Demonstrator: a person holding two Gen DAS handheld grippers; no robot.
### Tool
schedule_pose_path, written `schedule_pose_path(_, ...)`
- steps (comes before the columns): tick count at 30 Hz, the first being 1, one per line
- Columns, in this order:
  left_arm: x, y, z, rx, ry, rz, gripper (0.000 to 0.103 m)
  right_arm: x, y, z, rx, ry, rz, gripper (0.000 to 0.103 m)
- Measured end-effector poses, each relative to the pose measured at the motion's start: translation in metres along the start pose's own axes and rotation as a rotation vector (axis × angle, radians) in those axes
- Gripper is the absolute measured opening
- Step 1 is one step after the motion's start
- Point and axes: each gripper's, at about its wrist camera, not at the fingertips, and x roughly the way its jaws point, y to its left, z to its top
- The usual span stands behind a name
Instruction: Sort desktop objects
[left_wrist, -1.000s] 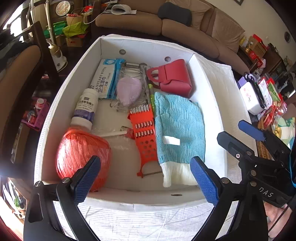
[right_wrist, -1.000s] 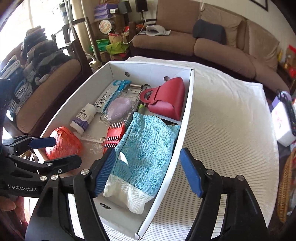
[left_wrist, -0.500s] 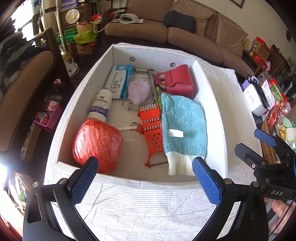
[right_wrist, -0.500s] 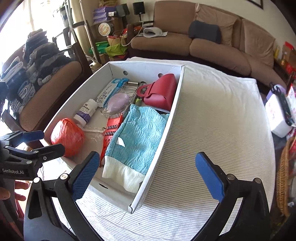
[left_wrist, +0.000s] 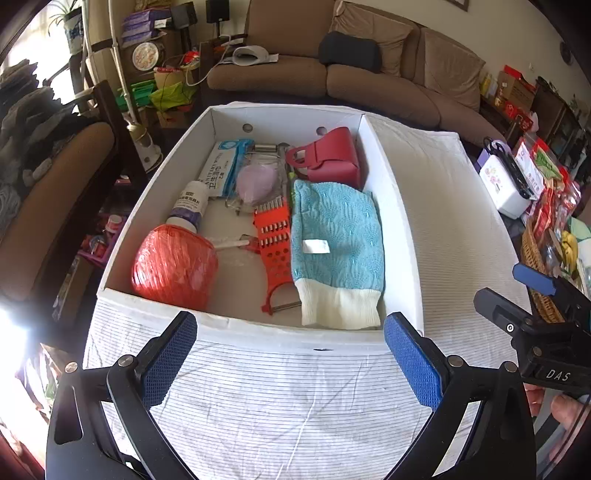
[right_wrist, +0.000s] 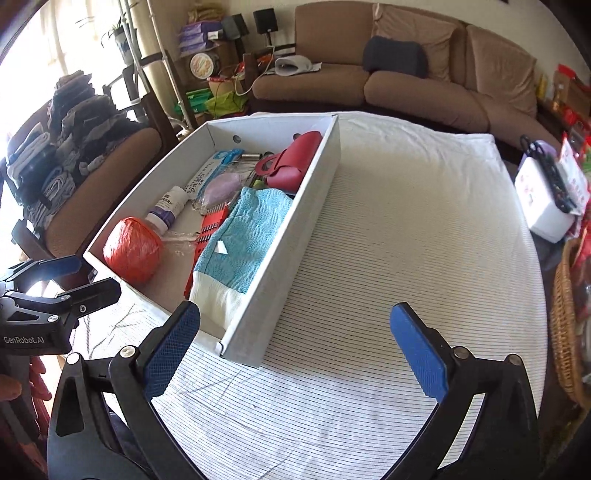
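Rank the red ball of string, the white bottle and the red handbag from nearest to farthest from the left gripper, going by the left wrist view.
From the left gripper:
1. Red ball of string, near left corner of the white box.
2. White bottle, just behind it along the left wall.
3. Red handbag, far right corner.

A white box (left_wrist: 391, 206) holds a turquoise mitt (left_wrist: 336, 229), red purse (left_wrist: 332, 158), and orange grater (left_wrist: 275, 240) on striped cloth (left_wrist: 295, 406).

Brown sofa (left_wrist: 369, 77) behind, wooden chair (right_wrist: 92, 177) left, bright window light
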Motion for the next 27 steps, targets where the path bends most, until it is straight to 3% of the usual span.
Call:
schedule_pose_path(19,0.024,-0.169,-0.034,0.138,-0.056,-0.105,0.103,-0.029,-0.147,-0.068,0.166,-0.014,-0.173,0.103)
schedule_pose_path(27,0.058,-0.212,-0.046,0.174,-0.037,-0.089,0.103,-0.021,-0.195,-0.090,0.219,-0.009,-0.189,0.103)
